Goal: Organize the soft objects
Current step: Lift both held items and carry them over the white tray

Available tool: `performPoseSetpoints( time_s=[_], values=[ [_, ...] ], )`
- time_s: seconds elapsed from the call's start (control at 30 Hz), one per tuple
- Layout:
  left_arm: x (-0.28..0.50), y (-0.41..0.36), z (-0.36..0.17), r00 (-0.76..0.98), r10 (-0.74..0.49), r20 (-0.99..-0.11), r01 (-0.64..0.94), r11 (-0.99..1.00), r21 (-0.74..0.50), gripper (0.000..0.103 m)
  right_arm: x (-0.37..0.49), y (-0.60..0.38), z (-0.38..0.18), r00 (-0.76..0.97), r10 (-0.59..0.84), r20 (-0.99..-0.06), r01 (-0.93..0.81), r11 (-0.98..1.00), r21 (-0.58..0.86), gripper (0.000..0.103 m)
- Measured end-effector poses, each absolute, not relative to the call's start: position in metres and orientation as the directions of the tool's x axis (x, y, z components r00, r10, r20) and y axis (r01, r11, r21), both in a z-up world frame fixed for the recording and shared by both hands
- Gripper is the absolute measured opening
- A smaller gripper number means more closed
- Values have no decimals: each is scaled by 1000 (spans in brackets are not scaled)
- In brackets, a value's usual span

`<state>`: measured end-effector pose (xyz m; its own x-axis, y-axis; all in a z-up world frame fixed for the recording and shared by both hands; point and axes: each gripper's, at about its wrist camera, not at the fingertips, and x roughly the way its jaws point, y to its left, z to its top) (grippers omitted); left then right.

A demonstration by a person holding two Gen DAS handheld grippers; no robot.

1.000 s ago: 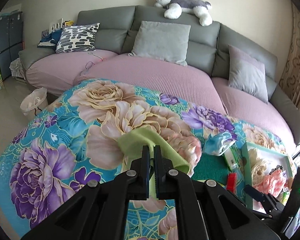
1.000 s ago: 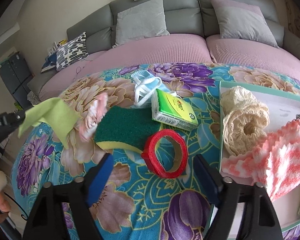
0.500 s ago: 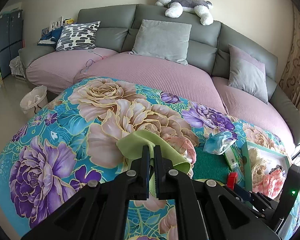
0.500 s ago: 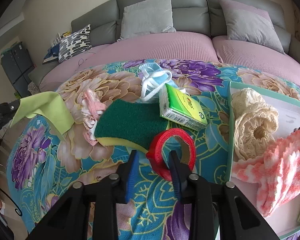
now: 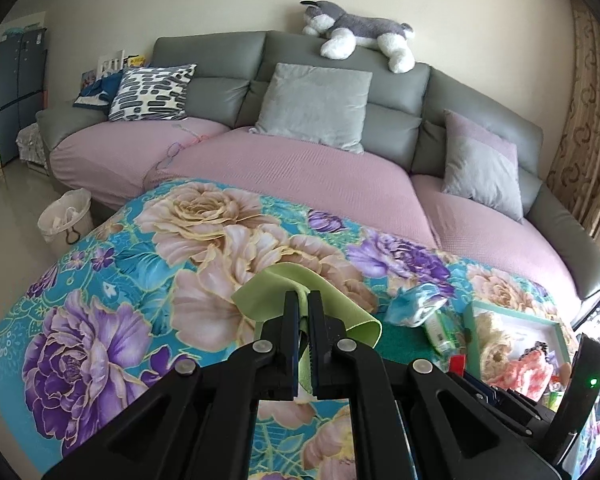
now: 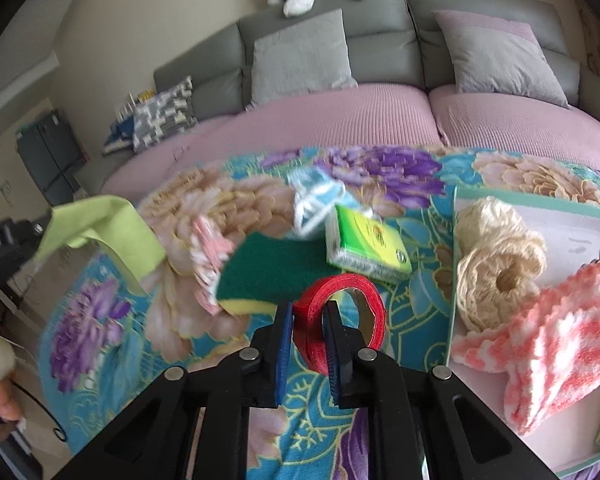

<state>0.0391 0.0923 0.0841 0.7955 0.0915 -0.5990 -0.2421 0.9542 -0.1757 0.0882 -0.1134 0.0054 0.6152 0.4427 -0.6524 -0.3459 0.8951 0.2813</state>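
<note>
Sorting partly done, judging by the tray [image 6: 536,216] at the right edge of the desk [image 6: 112,312]: already holding a cream crocheted bundle [image 6: 496,256] and a pink-and-white fuzzy cloth [image 6: 556,332], with something dark and patterned poking in at the far edge, too cut off to name. Left claw [image 5: 303,300] fully closed on a lime-green cloth [image 5: 340,300], lifted clear of the desk and draped off the jaws, well apart from the tray. Right claw [image 6: 307,312] clamped on the near rim of a red tape roll [image 6: 340,316], one jaw outside the ring, the other inside, roll tilted up just in front of a green scouring sponge [image 6: 268,268]. Left loose on the flowered cover: the sponge, a pink striped cloth [image 6: 210,256] touching its left end, a blue face mask [image 6: 316,196], and a green tissue pack [image 6: 368,248] beside the mask. Probably several trips remaining: green cloth to the tray first, then sponge, pink cloth, mask, perhaps the tissues. Tape roll hardly soft, so likely being moved aside.
</note>
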Motion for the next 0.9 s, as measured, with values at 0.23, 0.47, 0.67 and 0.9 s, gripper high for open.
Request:
performPoseSetpoints(
  time_s=[0.23, 0.47, 0.67, 0.9],
  values=[
    [43, 59, 97, 827, 13, -562, -144, 971, -189, 4, 76, -137, 34, 691, 432, -579, -323, 902, 287, 16],
    [51, 11, 114, 862, -56, -504, -35, 985, -170, 4, 65, -184, 59, 777, 352, -522, -245, 933, 265, 16],
    [56, -35, 122, 875, -139, -464, 81, 987, -142, 4, 56, -236, 72, 829, 268, -491, -145, 951, 274, 16],
    [66, -89, 116, 866, -226, -447, 200, 974, -105, 4, 49, -287, 73, 853, 171, -492, -35, 961, 273, 16]
  ],
)
